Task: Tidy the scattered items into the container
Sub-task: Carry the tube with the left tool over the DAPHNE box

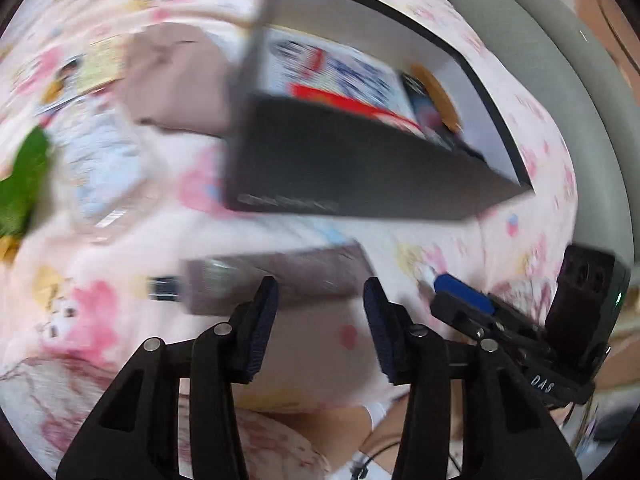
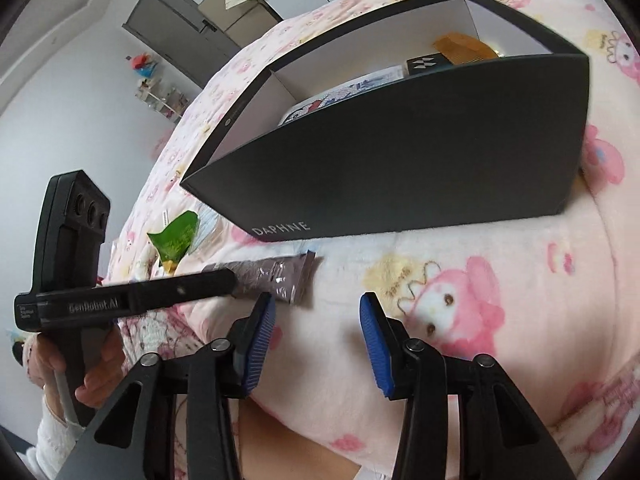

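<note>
- The black box, marked DAPHNE on its near wall, stands open-topped on a pink cartoon-print blanket over a bed; its long axis runs left to right across the right wrist view.
- Inside it lie a printed white packet, a small black carton and an orange comb.
- A grey-brown sachet lies flat on the blanket just in front of the box, its long axis roughly parallel to the near wall, one short end pointing towards the box's left corner.
- A green packet lies further left, near that corner.
- The left gripper hangs over the sachet with jaws wide apart and nothing between the pads; this view is blurred.
- The right gripper stands wide as well, empty, over bare blanket just right of the sachet.
- A hand grasps the left gripper's handle.
</note>
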Available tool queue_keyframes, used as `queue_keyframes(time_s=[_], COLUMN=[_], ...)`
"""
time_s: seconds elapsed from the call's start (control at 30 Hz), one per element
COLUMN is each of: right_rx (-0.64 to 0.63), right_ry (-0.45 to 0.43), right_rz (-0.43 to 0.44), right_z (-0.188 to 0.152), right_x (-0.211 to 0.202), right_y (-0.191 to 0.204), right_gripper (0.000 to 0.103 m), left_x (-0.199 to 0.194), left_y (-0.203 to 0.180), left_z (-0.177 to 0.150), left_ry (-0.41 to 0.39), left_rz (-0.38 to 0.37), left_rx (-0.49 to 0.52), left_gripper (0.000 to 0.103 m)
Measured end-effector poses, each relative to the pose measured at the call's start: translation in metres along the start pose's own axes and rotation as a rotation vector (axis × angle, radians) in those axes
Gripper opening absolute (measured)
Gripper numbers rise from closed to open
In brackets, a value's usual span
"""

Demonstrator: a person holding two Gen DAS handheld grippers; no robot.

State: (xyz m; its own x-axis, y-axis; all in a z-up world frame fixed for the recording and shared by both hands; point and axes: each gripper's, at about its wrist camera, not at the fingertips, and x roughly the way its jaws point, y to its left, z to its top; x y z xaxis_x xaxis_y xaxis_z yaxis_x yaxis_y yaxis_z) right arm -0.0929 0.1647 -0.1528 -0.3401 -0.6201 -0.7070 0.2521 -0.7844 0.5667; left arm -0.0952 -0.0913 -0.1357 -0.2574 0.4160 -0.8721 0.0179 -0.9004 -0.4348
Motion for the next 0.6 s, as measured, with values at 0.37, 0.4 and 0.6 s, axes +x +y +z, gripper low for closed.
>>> queue_keyframes(time_s=[0.37, 0.4, 0.6], right_rx=[-0.051, -0.054, 0.02], right_ry=[0.069, 0.069, 0.003], right_rz=[0.007, 0.0, -0.033], right_z=[0.008, 0.008, 0.01], right_x=[0.036, 0.035, 0.027], right_y=[-0.014, -0.015, -0.029], right_gripper=[0.041, 0.041, 0.041], left_x=[-0.004, -0.008, -0.009], left_y=[0.063, 0.069, 0.092], left_z=[0.008, 0.006, 0.0], left_ry=[-0.127, -0.164, -0.148], left_rz=[-0.084, -0.133, -0.099], left_rx=[-0.239, -0.272, -0.359], left_gripper=[0.049, 0.049, 0.049])
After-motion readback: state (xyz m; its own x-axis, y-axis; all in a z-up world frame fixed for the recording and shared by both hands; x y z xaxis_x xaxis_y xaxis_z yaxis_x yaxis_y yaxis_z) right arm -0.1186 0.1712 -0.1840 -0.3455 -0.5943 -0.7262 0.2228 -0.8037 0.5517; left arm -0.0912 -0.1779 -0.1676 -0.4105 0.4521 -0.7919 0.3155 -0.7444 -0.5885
